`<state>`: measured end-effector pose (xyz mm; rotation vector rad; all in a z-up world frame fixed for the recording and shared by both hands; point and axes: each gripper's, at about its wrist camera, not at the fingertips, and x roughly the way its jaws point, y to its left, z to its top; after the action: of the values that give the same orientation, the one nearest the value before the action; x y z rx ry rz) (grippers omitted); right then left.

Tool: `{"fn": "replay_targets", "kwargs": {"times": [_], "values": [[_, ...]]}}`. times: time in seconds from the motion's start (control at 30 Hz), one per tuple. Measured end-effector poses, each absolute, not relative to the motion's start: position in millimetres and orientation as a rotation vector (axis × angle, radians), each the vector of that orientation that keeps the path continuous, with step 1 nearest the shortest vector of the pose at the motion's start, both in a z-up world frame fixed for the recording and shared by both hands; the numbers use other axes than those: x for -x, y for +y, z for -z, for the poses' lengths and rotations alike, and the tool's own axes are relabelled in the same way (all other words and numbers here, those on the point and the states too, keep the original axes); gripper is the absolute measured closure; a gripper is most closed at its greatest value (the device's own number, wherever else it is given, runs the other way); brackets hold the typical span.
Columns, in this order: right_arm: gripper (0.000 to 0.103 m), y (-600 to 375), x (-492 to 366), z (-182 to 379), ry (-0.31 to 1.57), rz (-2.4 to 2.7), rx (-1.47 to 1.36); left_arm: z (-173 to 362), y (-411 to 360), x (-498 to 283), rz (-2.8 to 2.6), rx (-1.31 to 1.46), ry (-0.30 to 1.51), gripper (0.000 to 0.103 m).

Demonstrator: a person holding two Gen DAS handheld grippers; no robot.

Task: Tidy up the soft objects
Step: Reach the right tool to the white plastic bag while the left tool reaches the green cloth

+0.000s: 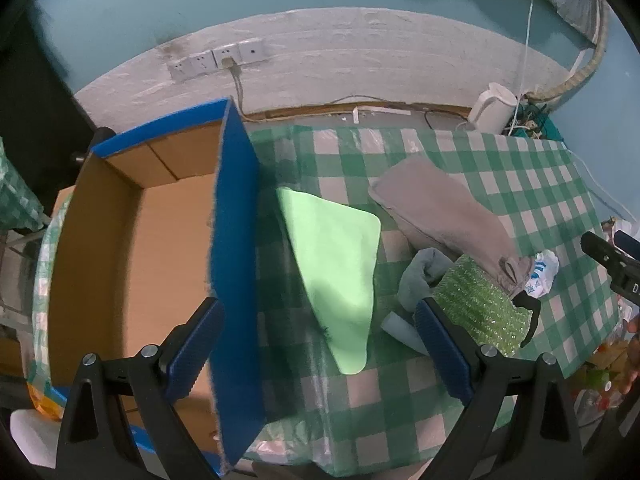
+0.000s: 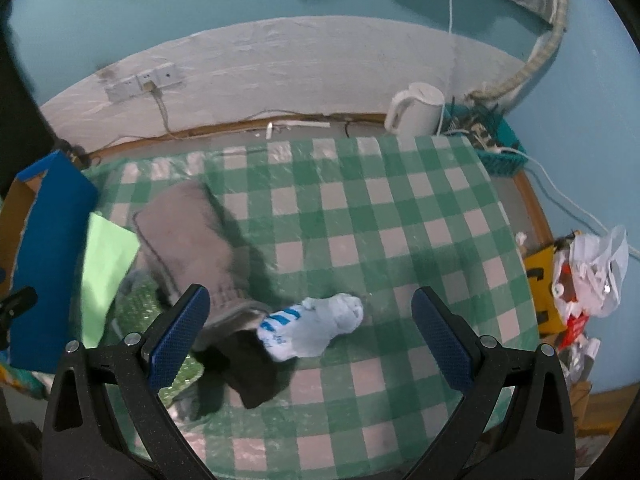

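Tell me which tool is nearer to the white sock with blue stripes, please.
Right. The right tool hangs open directly over the white sock. The left tool is open above the light green cloth, beside the box.

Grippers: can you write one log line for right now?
left gripper: open, over green cloth | right gripper: open, over sock | box: empty

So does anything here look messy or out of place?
Yes: the grey folded cloth, white blue-striped sock and black sock lie heaped on the checked tablecloth, while the blue-edged cardboard box sits empty.
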<state>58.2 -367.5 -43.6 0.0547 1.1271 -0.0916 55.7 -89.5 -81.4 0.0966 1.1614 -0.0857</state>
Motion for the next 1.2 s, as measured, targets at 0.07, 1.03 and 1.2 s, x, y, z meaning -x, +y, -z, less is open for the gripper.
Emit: {"fn": "replay_targets", "kwargs": {"times": [0.07, 1.03, 1.2], "values": [[0.002, -372.0, -60.9, 50.4, 1.141, 0.104, -0.067, 86.3, -93.4, -57.9, 0.079, -0.101, 1.169, 0.006], [0.002, -383.6, -74.2, 135.6, 1.318, 0.122, -0.069, 158.3, -117.0, -101.3, 0.033, -0.127, 1.311, 0.006], [0.009, -384.6, -75.0, 141.3, 1.323, 0.102, -0.068, 165.0, -116.8, -109.9, 0.033, -0.131, 1.320, 0.006]]}}
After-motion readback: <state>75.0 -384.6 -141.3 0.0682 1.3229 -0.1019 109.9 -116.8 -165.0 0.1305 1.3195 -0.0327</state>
